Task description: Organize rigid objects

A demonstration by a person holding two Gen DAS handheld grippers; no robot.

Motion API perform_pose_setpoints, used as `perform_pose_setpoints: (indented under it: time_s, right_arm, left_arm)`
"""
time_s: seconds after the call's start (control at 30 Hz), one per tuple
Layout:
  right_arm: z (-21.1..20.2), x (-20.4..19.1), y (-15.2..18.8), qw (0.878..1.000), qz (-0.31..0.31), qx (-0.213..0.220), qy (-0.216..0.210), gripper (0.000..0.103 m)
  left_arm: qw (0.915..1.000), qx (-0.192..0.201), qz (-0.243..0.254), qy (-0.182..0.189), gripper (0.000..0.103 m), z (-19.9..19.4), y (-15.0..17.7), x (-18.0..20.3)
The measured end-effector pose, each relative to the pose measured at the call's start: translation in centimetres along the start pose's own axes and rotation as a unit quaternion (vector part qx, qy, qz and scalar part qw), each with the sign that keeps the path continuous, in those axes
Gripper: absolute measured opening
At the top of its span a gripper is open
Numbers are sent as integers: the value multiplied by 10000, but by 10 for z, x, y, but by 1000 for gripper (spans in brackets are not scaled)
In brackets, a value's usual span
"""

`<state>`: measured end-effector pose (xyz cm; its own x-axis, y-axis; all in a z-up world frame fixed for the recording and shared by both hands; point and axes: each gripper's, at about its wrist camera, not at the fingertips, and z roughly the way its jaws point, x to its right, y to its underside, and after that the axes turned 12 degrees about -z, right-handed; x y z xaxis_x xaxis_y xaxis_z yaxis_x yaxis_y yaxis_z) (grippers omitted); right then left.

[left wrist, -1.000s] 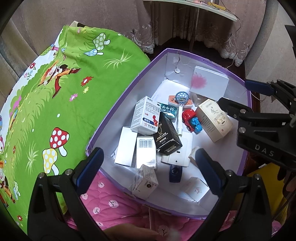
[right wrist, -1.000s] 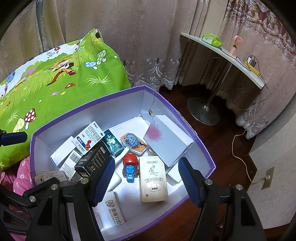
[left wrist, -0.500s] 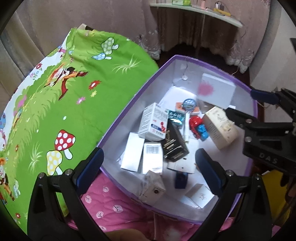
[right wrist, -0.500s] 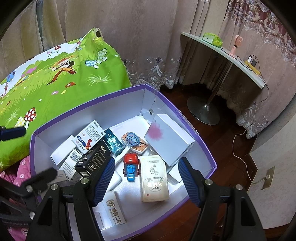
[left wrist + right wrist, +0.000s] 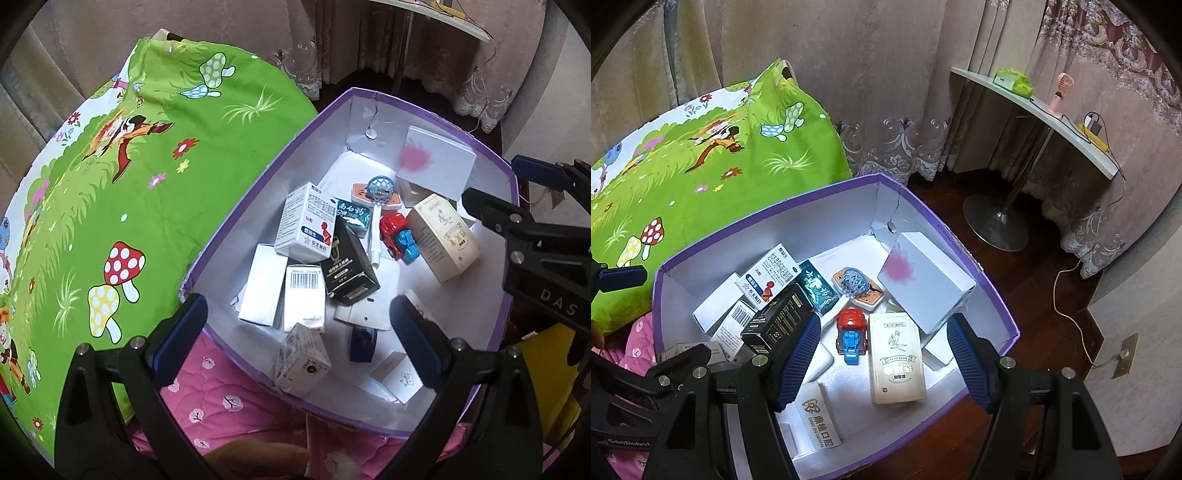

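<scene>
Two hand-held grippers [image 5: 295, 325] [image 5: 882, 354] above purple box [image 5: 258, 199]

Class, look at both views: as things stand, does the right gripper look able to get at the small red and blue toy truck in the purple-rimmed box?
Probably yes. The right gripper hangs open above the toy truck, which lies uncovered between the cream carton and black carton.
</scene>
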<state>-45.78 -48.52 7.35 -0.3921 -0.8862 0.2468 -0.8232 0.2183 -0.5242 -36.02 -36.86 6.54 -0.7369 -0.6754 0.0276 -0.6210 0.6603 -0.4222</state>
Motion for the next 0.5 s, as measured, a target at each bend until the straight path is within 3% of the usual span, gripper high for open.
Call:
perform_pose_setpoints:
  time_s: [0.5]
  right_arm:
    - [4, -2, 1, 10000, -32, -57, -13, 72]
  left_arm:
    - [10000, -58, -1, 37, 100, 3, 1, 0]
